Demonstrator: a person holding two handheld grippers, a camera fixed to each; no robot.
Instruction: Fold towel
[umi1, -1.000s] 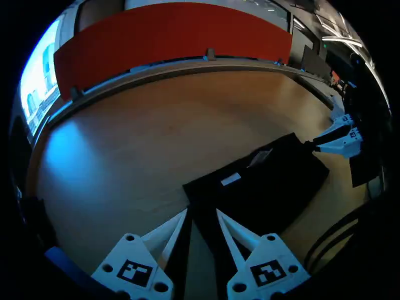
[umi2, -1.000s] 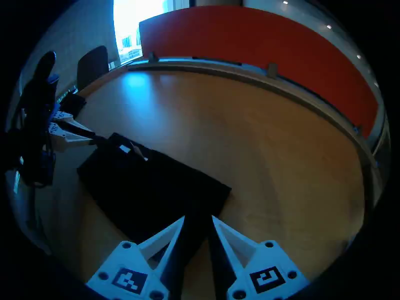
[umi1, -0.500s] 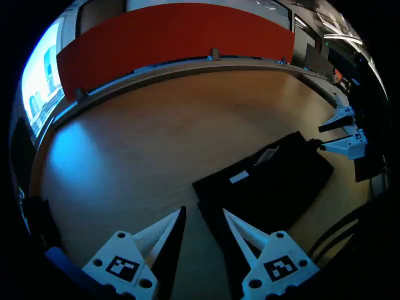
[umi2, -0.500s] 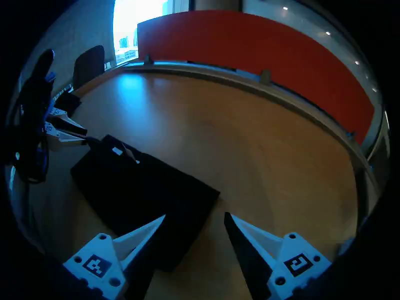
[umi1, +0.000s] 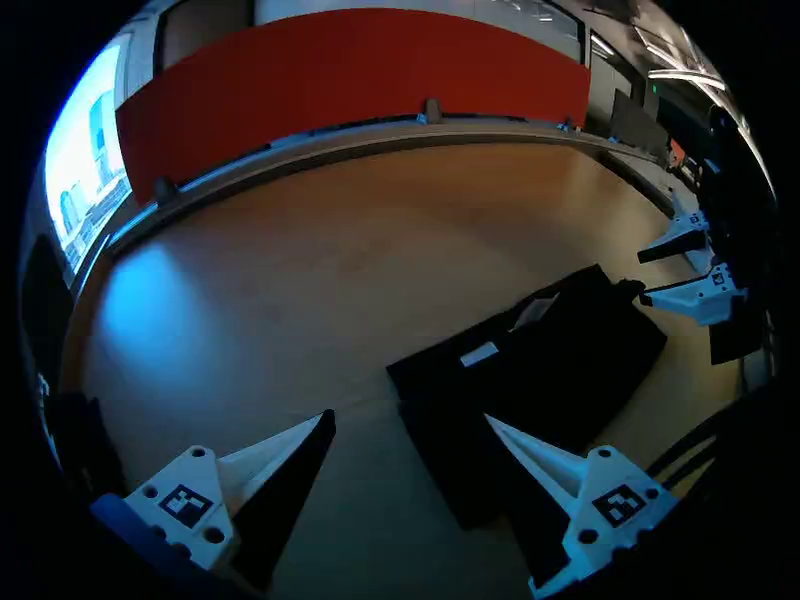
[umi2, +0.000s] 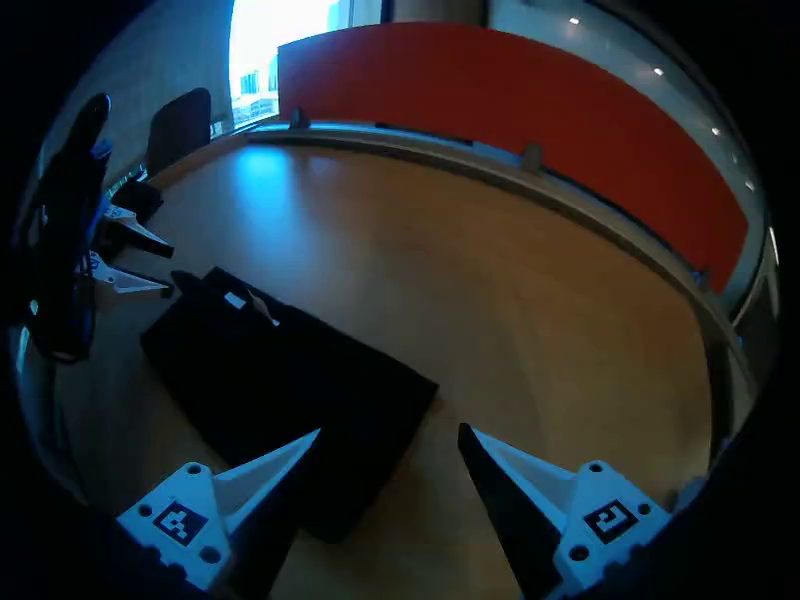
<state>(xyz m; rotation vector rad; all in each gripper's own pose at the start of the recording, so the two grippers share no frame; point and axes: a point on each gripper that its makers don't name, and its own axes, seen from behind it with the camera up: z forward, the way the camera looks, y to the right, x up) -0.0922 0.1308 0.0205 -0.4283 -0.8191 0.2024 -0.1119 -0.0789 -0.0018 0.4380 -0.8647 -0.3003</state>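
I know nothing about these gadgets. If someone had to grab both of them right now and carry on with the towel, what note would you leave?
Left gripper: open wide, holding nothing, at one end of the towel.
Right gripper: open, holding nothing, at the opposite end.
Towel: black, lying flat on the wooden table as a compact rectangle, white tags showing on top.
Done: it appears to be folded already, and neither gripper grips it.
Left: possibly one more fold; if so, re-grip two corners. I cannot tell whether another is wanted.
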